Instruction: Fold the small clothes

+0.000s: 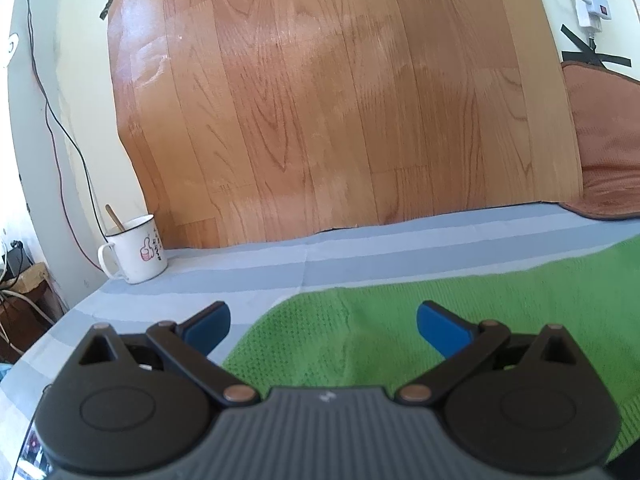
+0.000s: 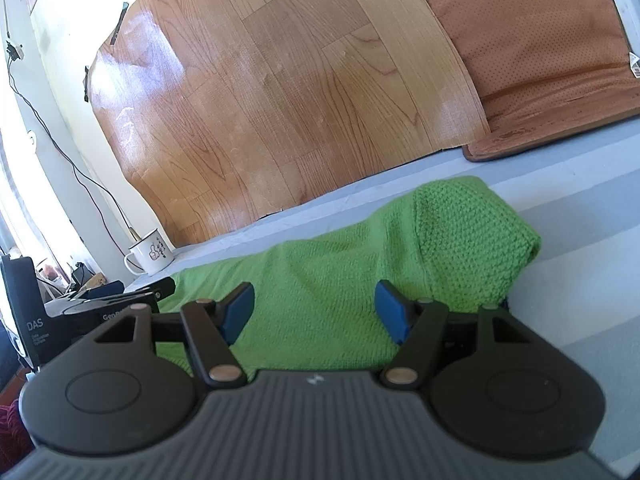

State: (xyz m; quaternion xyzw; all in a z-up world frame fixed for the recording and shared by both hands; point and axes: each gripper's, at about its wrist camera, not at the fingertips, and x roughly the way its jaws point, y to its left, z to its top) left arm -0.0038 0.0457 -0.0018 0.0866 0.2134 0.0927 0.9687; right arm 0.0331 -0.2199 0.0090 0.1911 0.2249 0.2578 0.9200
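A green knitted garment [image 1: 460, 320] lies on the blue-and-grey striped cloth [image 1: 280, 268]. In the right wrist view the garment [image 2: 360, 260] runs from lower left to a rounded, folded-over end at the right. My left gripper [image 1: 323, 328] is open and empty, just above the garment's left edge. My right gripper [image 2: 315, 310] is open and empty, low over the garment's middle. The left gripper also shows in the right wrist view [image 2: 132, 292], at the garment's left end.
A white enamel mug [image 1: 136, 250] with a wooden stick stands at the cloth's far left corner. A wood-pattern sheet [image 1: 340, 100] leans on the wall behind. A brown cushion [image 2: 532, 52] leans at the back right. Cables hang on the left wall.
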